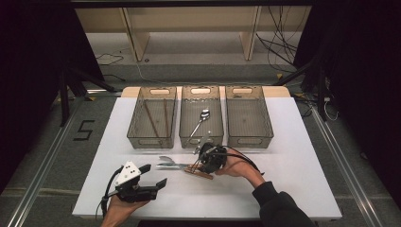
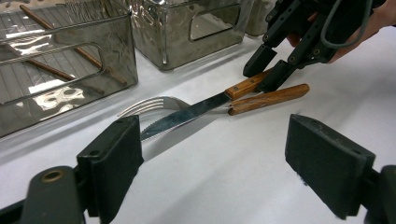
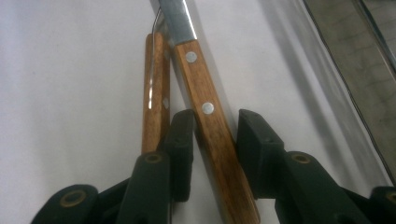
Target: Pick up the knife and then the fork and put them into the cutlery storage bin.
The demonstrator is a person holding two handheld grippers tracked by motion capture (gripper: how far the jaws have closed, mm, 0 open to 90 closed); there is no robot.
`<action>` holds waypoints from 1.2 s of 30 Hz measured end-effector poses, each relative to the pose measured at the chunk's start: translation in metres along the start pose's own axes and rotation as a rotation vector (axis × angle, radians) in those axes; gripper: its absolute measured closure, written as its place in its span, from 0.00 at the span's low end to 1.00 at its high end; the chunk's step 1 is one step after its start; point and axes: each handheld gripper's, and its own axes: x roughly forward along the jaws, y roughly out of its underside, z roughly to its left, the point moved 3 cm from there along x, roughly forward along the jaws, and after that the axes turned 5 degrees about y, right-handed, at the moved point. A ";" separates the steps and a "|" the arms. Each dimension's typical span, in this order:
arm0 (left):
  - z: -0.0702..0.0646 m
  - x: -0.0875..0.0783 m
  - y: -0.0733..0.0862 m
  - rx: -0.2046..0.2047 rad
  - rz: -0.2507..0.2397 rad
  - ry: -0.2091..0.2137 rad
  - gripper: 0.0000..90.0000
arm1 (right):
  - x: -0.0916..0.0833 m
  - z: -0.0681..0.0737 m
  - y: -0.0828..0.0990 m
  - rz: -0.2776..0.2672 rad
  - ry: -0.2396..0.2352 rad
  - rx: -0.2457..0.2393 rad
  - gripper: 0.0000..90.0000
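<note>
Knife (image 3: 205,126): wooden handle, two silver rivets, serrated steel blade; lies mid-table near front edge, beside fork (image 2: 154,103) with matching handle. Right hand-held gripper (image 3: 210,140) straddles knife handle, pads not yet pressing. Left hand-held gripper (image 2: 212,154) spread wide, empty, near front-left corner.

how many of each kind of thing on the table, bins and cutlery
clear bins: 3
chopsticks (left bin): 2
spoon (middle bin): 1
knife, wooden handle: 1
fork, wooden handle: 1
total: 8
</note>
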 end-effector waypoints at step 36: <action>0.003 0.001 0.002 -0.018 0.003 0.005 0.21 | -0.003 0.011 -0.008 -0.014 0.044 -0.198 0.85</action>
